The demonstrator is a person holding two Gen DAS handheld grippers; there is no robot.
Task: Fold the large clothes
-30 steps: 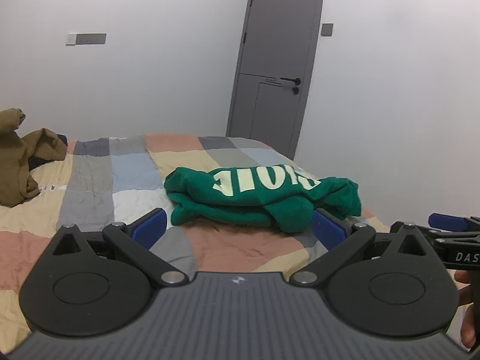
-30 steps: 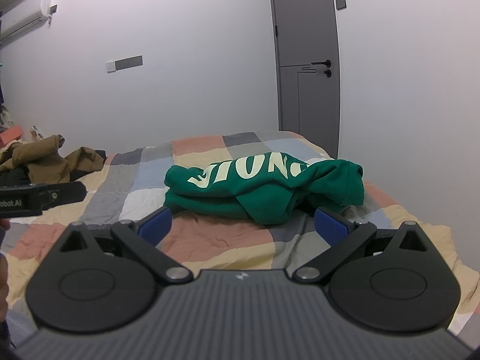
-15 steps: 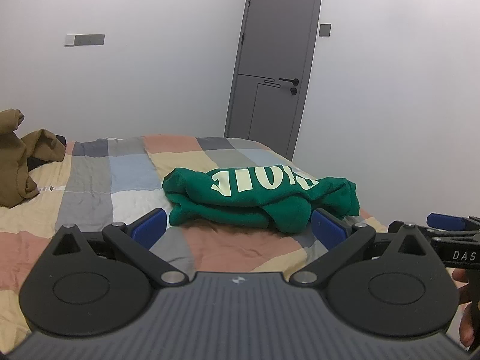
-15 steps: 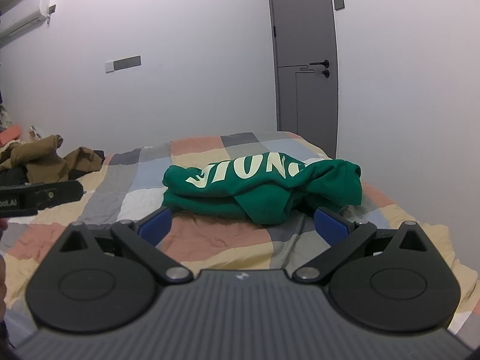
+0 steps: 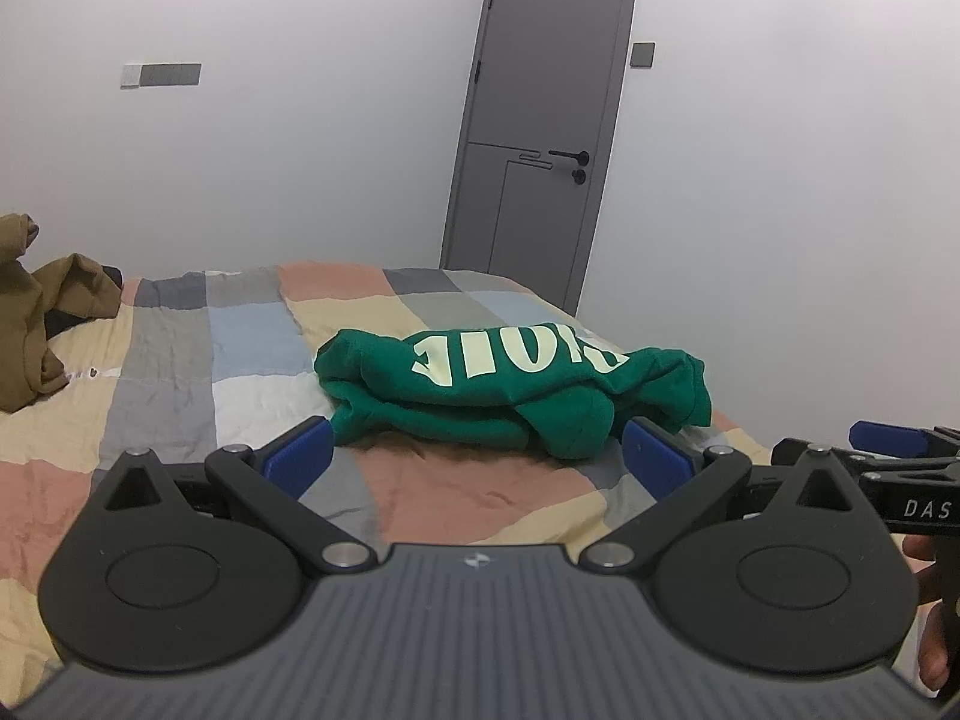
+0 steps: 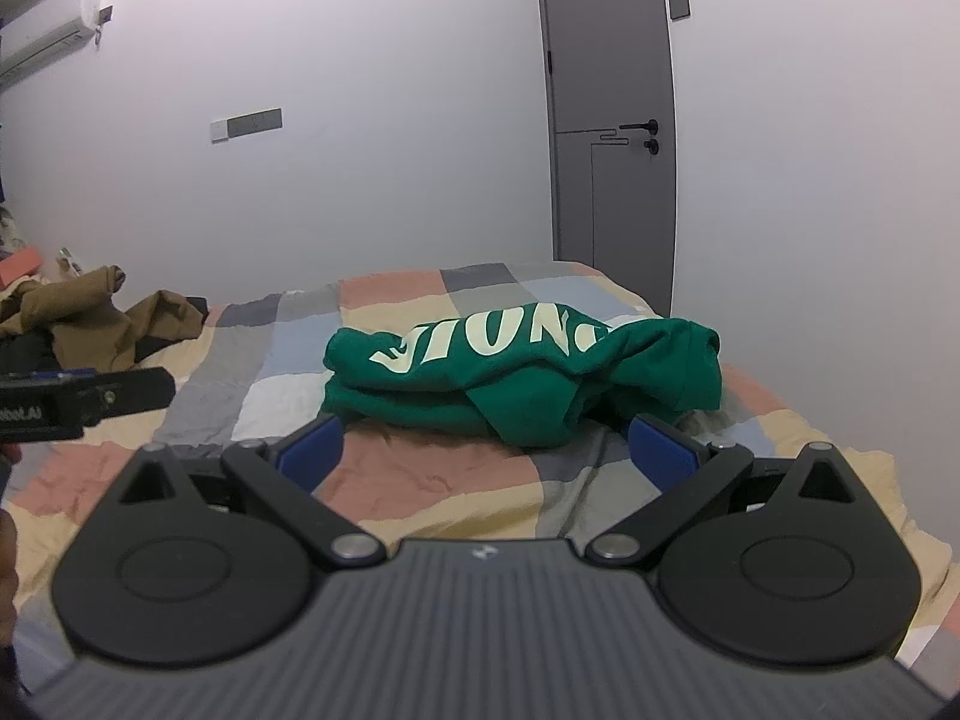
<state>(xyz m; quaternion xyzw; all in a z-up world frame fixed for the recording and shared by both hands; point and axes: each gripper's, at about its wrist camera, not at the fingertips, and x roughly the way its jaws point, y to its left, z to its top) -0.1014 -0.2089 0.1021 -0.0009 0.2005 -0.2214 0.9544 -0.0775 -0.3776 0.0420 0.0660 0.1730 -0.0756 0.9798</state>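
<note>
Green and bundled into a loose fold, the sweatshirt point(image 5: 510, 396) with pale lettering lies on the checked bedspread point(image 5: 168, 372), just beyond both tools. The left gripper point(image 5: 477, 459) and right gripper point(image 6: 489, 450) hover with fingers spread wide, holding nothing. Brown clothes point(image 6: 102, 312) are heaped far left.

The pale lettering on the green sweatshirt point(image 5: 510, 390) is upside down and runs over a fold, so the whole word cannot be read. Left of the sweatshirt, the brown clothes point(image 5: 36, 324) are cut by the picture's edge. In the left wrist view, the right gripper point(image 5: 888, 444) shows only one blue tip; the hand point(image 5: 936, 648) holding it is mostly out of frame.
</note>
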